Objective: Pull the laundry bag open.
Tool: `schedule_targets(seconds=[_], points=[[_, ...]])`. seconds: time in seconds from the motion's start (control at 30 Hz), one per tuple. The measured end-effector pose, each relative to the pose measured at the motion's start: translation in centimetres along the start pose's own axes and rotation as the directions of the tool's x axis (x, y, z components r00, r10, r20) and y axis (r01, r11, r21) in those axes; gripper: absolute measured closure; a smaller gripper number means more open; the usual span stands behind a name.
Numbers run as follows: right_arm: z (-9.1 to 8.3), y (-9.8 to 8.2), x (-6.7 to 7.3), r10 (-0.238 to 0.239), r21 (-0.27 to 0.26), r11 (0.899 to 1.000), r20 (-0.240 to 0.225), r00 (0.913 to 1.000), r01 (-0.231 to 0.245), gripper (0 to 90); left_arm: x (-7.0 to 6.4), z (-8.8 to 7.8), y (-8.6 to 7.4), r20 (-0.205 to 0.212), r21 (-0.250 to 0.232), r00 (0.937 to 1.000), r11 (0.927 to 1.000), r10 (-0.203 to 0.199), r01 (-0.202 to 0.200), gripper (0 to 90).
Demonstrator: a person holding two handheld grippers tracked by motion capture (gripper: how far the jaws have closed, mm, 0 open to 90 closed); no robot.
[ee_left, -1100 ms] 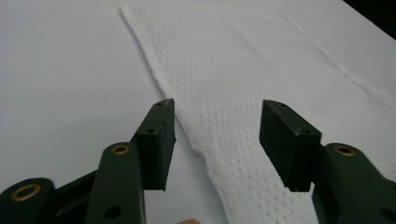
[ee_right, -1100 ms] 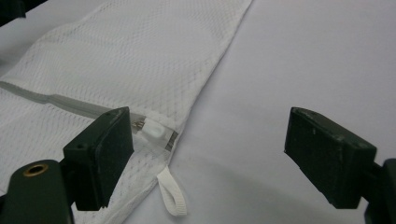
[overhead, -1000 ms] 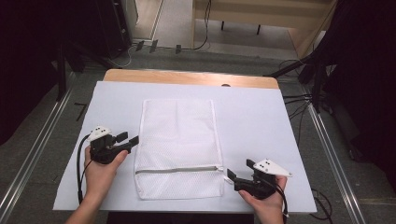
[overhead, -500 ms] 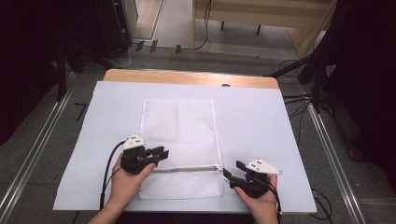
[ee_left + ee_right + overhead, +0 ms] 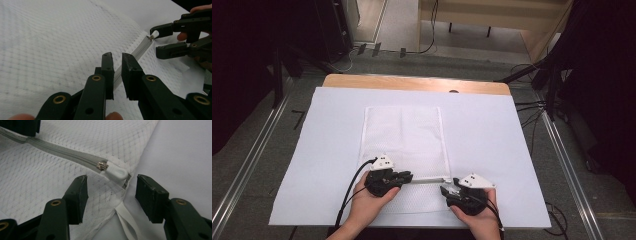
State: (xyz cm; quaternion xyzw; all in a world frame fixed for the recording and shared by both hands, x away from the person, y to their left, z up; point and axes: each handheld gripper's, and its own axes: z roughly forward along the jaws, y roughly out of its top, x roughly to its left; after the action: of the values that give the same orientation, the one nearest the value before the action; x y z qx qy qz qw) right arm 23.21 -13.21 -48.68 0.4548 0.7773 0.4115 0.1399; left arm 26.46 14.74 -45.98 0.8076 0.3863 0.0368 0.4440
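Observation:
A white mesh laundry bag (image 5: 404, 135) lies flat on the table, with a grey zipper (image 5: 427, 181) running across its near end. My left gripper (image 5: 408, 176) rests on the bag; in the left gripper view its jaws (image 5: 117, 56) stand a narrow gap apart astride the zipper strip (image 5: 142, 48). My right gripper (image 5: 444, 190) is at the zipper's right end. It is wide open (image 5: 111, 182), one jaw on each side of the white end cover (image 5: 116, 173) and the metal slider (image 5: 102, 166). A white strap loop (image 5: 127, 220) lies between its jaws.
A white sheet (image 5: 492, 150) covers the table, with a strip of bare wood (image 5: 412, 82) at the far edge. The left gripper's black cable (image 5: 352, 190) trails toward the person. Metal rails and floor cables run along both sides.
My left gripper has moved right, from beside the bag's left edge onto the zipper, and its jaws have narrowed. My right gripper has shifted slightly left to the zipper's end.

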Motion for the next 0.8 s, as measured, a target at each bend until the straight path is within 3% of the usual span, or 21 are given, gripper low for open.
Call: schedule_targets(seconds=[0.07,0.17,0.23,0.33,0.37,0.4,0.43,0.5,0.57,0.6,0.7,0.8], points=[[0.0,-0.2,0.5,-0.001,-0.003,1.000,0.016,0.9999,0.001,45.2,0.0,0.4,-0.2,0.001,0.014,1.0000,0.9999,0.004,-0.004,80.4],[0.1,-0.3,1.3,-0.044,0.000,0.999,0.052,0.9977,0.044,48.9,0.1,1.0,-0.4,-0.003,0.028,1.0000,0.9996,0.002,-0.002,80.4],[0.2,-0.3,1.8,-0.053,0.006,0.999,0.095,0.9941,0.053,54.3,0.1,1.2,-0.6,-0.008,0.041,1.0000,0.9991,0.004,-0.004,80.4],[0.1,-0.3,1.9,-0.030,0.003,1.000,0.113,0.9932,0.030,67.4,-0.1,1.6,-0.7,-0.008,0.053,0.9999,0.9985,0.014,-0.014,80.1],[0.1,-0.3,1.9,-0.030,0.003,1.000,0.113,0.9932,0.030,67.4,-0.1,1.6,-0.7,-0.008,0.053,0.9999,0.9985,0.014,-0.014,80.1],[-0.1,-0.2,1.4,-0.006,0.005,1.000,0.106,0.9943,0.006,77.5,0.0,1.6,-0.7,-0.006,0.054,0.9999,0.9985,0.011,-0.010,80.0],[-0.2,-0.2,1.3,0.006,0.006,1.000,0.100,0.9950,-0.007,81.1,0.1,1.6,-0.7,-0.003,0.054,1.0000,0.9985,0.003,-0.003,80.0],[-0.3,-0.3,1.0,0.028,0.002,1.000,0.081,0.9963,-0.029,84.3,0.1,1.5,-0.7,-0.004,0.049,1.0000,0.9988,0.000,0.000,79.8],[-0.7,-0.3,0.2,0.081,-0.013,0.997,0.023,0.9965,-0.080,89.5,0.1,1.4,-0.7,-0.005,0.043,1.0000,0.9991,-0.001,0.001,79.1],[-0.8,-0.2,0.3,0.074,-0.024,0.997,0.022,0.9970,-0.074,89.7,-0.1,1.2,-0.6,-0.020,0.031,0.9997,0.9995,0.011,-0.010,78.9],[-1.3,0.1,0.8,0.030,-0.058,0.998,0.041,0.9987,-0.027,89.8,-0.7,1.1,0.0,0.017,0.001,0.9998,0.9999,0.014,-0.014,79.8],[-1.8,0.4,1.5,-0.007,-0.091,0.996,0.063,0.9980,0.013,89.9,-1.8,1.7,0.8,0.039,0.007,0.9989,0.9996,0.028,-0.029,83.6]])
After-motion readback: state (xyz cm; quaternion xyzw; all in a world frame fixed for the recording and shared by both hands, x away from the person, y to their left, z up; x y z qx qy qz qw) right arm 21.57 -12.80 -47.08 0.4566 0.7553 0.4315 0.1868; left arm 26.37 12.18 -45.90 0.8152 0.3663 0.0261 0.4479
